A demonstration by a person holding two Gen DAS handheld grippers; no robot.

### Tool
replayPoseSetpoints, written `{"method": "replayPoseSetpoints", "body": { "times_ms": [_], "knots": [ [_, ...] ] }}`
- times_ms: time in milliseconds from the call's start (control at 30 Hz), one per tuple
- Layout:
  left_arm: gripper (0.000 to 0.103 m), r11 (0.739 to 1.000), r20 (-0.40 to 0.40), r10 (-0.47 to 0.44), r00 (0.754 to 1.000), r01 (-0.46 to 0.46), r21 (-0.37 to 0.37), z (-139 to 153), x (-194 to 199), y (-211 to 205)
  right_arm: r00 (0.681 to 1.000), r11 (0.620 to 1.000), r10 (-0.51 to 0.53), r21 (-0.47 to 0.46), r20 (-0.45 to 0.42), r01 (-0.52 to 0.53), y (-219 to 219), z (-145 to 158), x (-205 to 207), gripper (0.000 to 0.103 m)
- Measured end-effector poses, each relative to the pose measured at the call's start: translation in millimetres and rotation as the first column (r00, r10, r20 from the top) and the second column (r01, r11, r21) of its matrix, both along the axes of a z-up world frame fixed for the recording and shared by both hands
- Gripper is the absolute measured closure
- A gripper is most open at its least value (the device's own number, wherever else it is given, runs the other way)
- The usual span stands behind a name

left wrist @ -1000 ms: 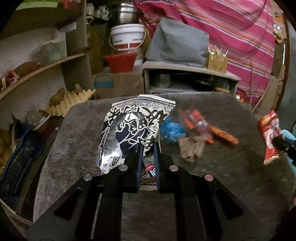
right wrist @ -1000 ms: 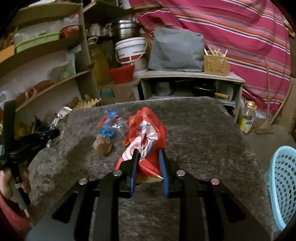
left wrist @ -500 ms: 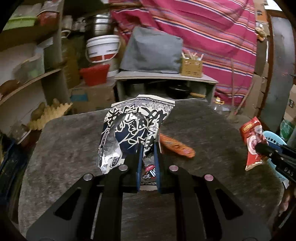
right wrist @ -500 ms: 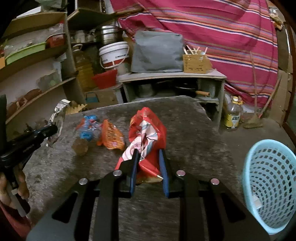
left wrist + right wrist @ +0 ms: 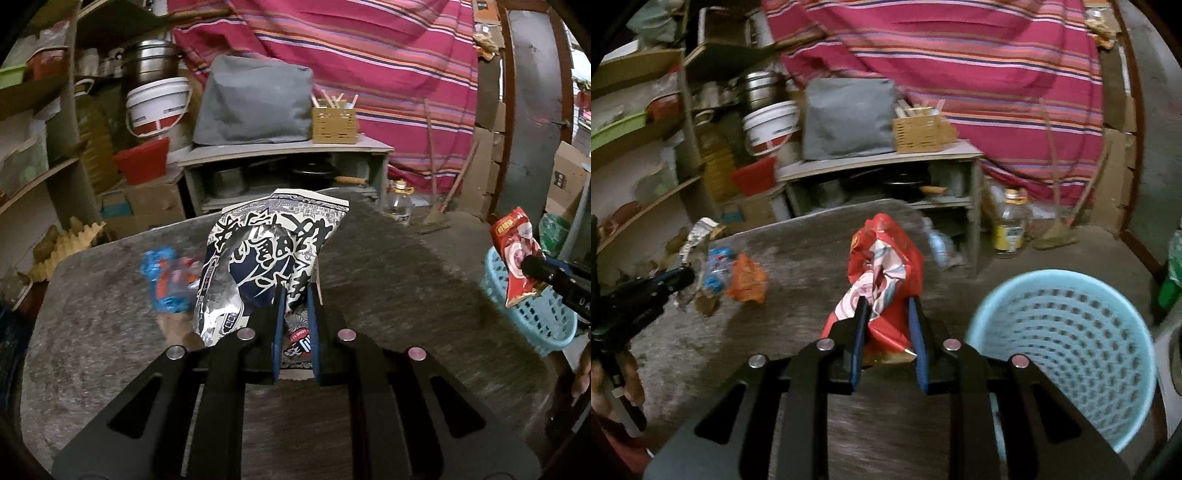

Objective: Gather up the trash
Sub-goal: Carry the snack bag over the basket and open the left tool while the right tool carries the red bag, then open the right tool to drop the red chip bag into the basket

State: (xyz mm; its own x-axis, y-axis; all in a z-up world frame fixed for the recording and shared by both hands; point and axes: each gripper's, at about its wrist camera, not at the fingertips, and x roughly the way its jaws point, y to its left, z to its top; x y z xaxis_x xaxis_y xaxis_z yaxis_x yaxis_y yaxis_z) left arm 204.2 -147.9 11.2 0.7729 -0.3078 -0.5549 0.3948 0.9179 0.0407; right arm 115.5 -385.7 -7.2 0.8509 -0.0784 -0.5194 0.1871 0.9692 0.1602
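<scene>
On the grey table (image 5: 388,266), loose wrappers (image 5: 738,275) lie far left. The left gripper (image 5: 295,314) clamps a black-and-white foil bag (image 5: 273,243); the right gripper (image 5: 886,325) clamps a red snack bag (image 5: 886,258), just left of the pale blue basket (image 5: 1063,354).

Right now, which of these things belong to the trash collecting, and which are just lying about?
Job: black-and-white snack bag, red snack bag, orange wrapper, blue wrapper, light blue basket.
Lying about: white bucket, grey cushion, oil bottle.
</scene>
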Motion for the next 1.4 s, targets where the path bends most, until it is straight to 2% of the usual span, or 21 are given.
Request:
{"method": "replayPoseSetpoints", "body": {
  "times_ms": [233, 367, 500, 600, 733, 900, 1067, 1133, 1267, 1333, 1400],
  "knots": [
    [0.093, 0.996, 0.02, -0.09, 0.996, 0.09, 0.001, 7, -17, -66, 0.991, 0.991, -0.136, 0.008, -0.004, 0.136, -73, -3, -33, 0.08],
    [0.093, 0.986, 0.007, -0.166, 0.986, 0.166, -0.022, 3, -25, -120, 0.97, 0.97, -0.241, 0.008, -0.028, 0.241, -119, -12, -53, 0.08],
    [0.093, 0.969, -0.002, -0.244, 0.97, 0.244, -0.034, -3, -38, -173, 0.949, 0.948, -0.312, 0.047, -0.044, 0.314, -157, -23, -68, 0.08],
    [0.093, 0.957, -0.013, -0.287, 0.958, 0.287, -0.036, -11, -48, -205, 0.936, 0.936, -0.348, 0.039, -0.053, 0.35, -172, -28, -71, 0.08],
    [0.093, 0.945, -0.047, -0.327, 0.944, 0.325, -0.04, -25, -54, -243, 0.936, 0.936, -0.347, 0.033, -0.056, 0.349, -177, -32, -66, 0.08],
    [0.092, 0.936, -0.072, -0.353, 0.933, 0.352, -0.017, -38, -55, -269, 0.938, 0.939, -0.342, 0.031, -0.054, 0.344, -178, -32, -65, 0.08],
    [0.077, 0.918, -0.109, -0.396, 0.912, 0.397, -0.015, -46, -57, -280, 0.933, 0.934, -0.353, 0.026, -0.074, 0.356, -180, -35, -69, 0.08],
    [0.064, 0.918, -0.096, -0.394, 0.914, 0.395, -0.002, -45, -60, -280, 0.929, 0.931, -0.361, 0.032, -0.086, 0.365, -183, -38, -69, 0.08],
    [0.047, 0.937, -0.079, -0.35, 0.934, 0.349, -0.018, -34, -53, -258, 0.928, 0.93, -0.359, 0.043, -0.102, 0.365, -182, -40, -66, 0.08],
    [0.029, 0.947, -0.061, -0.322, 0.945, 0.321, -0.011, -28, -49, -243, 0.932, 0.935, -0.346, 0.039, -0.111, 0.352, -179, -41, -60, 0.08],
    [0.016, 0.96, -0.02, -0.279, 0.96, 0.279, 0.002, -22, -47, -226, 0.934, 0.94, -0.334, 0.026, -0.123, 0.34, -172, -42, -52, 0.08]
  ]
}}
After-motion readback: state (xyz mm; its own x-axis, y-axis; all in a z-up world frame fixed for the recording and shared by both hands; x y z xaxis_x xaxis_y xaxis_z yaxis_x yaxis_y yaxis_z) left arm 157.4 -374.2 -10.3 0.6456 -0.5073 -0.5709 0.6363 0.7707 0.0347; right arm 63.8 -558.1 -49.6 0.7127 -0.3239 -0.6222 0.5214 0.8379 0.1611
